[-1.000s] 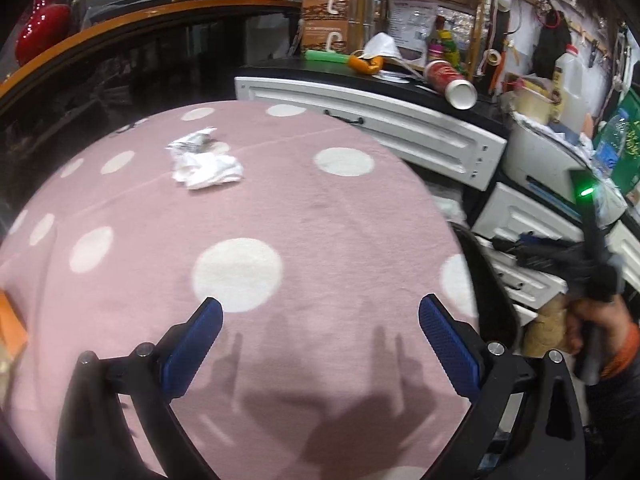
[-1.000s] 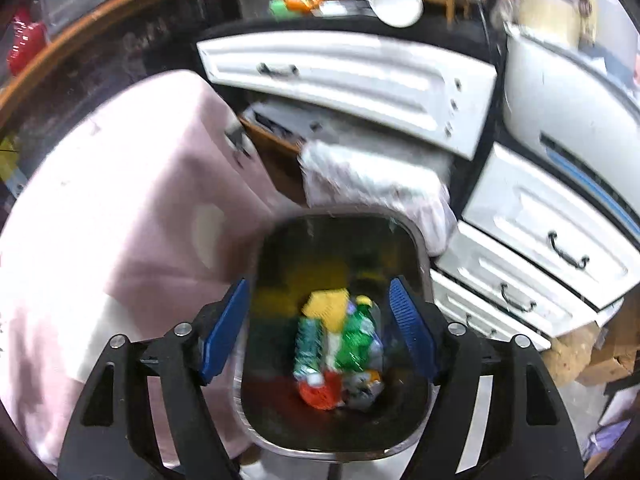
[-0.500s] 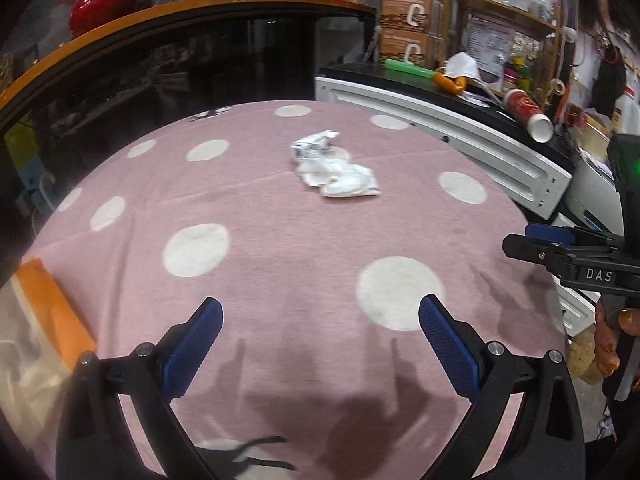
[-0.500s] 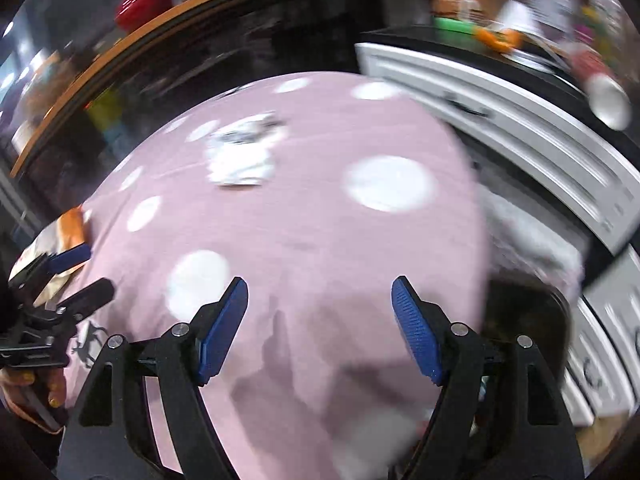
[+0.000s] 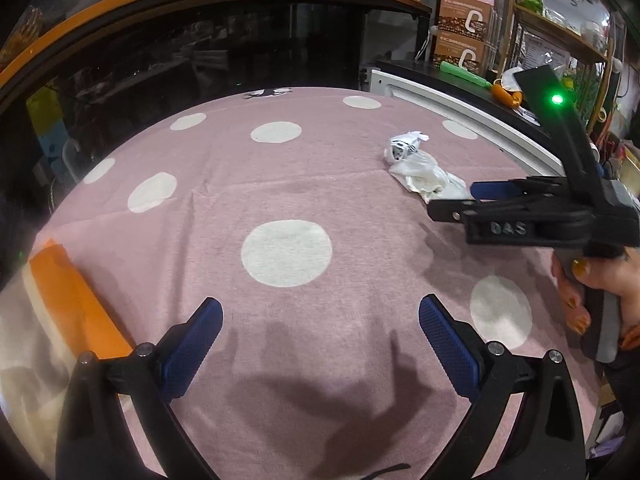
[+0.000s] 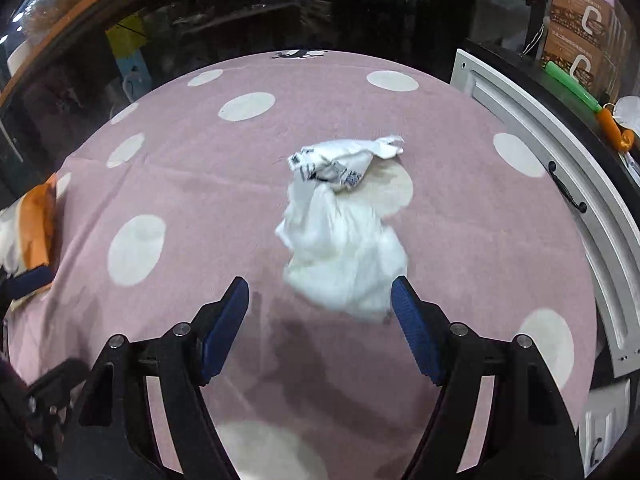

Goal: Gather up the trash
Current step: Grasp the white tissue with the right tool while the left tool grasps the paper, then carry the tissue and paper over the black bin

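Pink cloth (image 5: 288,184) with white polka dots covers surface; white drawer unit (image 6: 560,168) along right edge, dark glass counter (image 5: 200,56) at far side, stacked boxes (image 5: 464,20) far right. Crumpled white trash (image 6: 340,248) lies on cloth, far-right of centre. Right gripper (image 6: 320,320) released, jaws just been narrowing, trash just beyond tips, untouched. Left gripper (image 5: 320,340) wide apart, empty, above near cloth. Second ago right gripper hung over bin; now over cloth.

A pink cloth with white dots (image 5: 320,184) covers the worktop; beside it stand white drawers (image 6: 560,168), perhaps a cabinet
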Available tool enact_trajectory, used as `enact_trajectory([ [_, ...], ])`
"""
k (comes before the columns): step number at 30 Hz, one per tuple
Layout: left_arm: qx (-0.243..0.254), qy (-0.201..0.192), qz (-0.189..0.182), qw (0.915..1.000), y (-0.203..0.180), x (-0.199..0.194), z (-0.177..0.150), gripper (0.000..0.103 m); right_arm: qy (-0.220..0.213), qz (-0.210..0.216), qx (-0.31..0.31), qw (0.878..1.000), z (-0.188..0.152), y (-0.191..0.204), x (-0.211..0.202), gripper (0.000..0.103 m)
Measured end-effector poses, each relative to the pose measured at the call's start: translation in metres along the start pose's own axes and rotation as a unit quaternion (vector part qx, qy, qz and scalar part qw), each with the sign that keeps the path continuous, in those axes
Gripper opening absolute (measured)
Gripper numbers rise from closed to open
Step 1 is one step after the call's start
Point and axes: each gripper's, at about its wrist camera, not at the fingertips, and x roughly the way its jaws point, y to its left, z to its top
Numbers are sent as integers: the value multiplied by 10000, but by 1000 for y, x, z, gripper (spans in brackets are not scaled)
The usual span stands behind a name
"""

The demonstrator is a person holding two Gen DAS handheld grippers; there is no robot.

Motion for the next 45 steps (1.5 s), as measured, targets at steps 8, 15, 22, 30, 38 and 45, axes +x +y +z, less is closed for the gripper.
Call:
enact_trajectory([
  [8, 35, 42, -90, 9999, -3, 16, 14, 97, -117, -136, 12, 9998, 4, -10, 3, 20],
  [15, 201, -17, -108, 9997, -19, 33, 33, 97, -565, -207, 37, 9982, -15, -24, -40, 17],
  [22, 414, -67, -177, 9990, -40, 47, 47, 97, -717, -232, 234, 9969, -46, -46, -74, 17],
  [30, 862, -38, -191, 9961, -71, 82, 79, 90, -804, -243, 543, 9950, -77, -67, -100, 17],
  [38, 968, 259, -118, 9949, -90, 132, 115, 70, -767, -222, 817, 9935, -105, -83, -110, 17],
  [45, 660, 341, -121, 9972, -89, 143, 123, 33, -781, -332, 1033, 9910, -132, -92, -116, 17],
])
